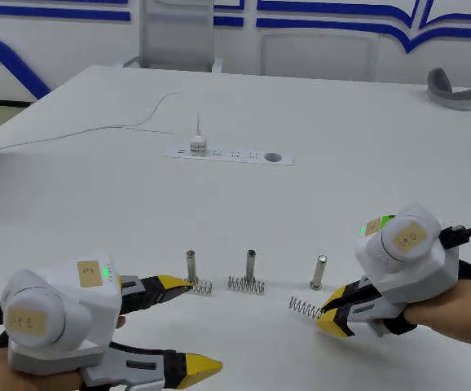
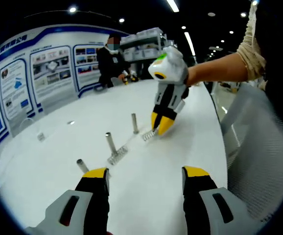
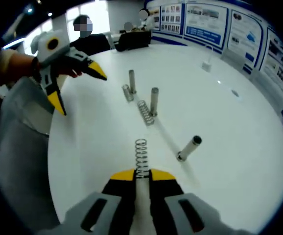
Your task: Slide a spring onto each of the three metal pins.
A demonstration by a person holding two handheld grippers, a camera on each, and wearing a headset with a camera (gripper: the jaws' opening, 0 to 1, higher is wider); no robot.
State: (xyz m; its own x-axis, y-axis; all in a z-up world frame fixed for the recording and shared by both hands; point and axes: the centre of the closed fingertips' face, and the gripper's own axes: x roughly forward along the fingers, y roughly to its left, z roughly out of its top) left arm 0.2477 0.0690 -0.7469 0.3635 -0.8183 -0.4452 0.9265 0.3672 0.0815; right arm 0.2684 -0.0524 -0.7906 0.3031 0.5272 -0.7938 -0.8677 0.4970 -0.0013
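Observation:
Three upright metal pins stand in a row on the white table: left pin (image 1: 191, 265), middle pin (image 1: 250, 264), right pin (image 1: 319, 271). A short spring (image 1: 202, 287) lies by the left pin, and a longer spring (image 1: 246, 284) lies at the foot of the middle pin. My right gripper (image 1: 331, 314) is shut on one end of a third spring (image 1: 303, 306), which sticks out toward the right pin (image 3: 189, 148); the spring (image 3: 141, 154) runs straight ahead of the closed jaws. My left gripper (image 1: 196, 324) is open with nothing in it, its upper fingertip (image 1: 182, 283) close to the short spring.
A white power strip (image 1: 227, 153) with a plugged-in adapter and cable lies mid-table. A chair (image 1: 178, 37) stands at the far edge, and a grey curved object (image 1: 455, 90) lies at the far right. People stand in the background (image 2: 109, 61).

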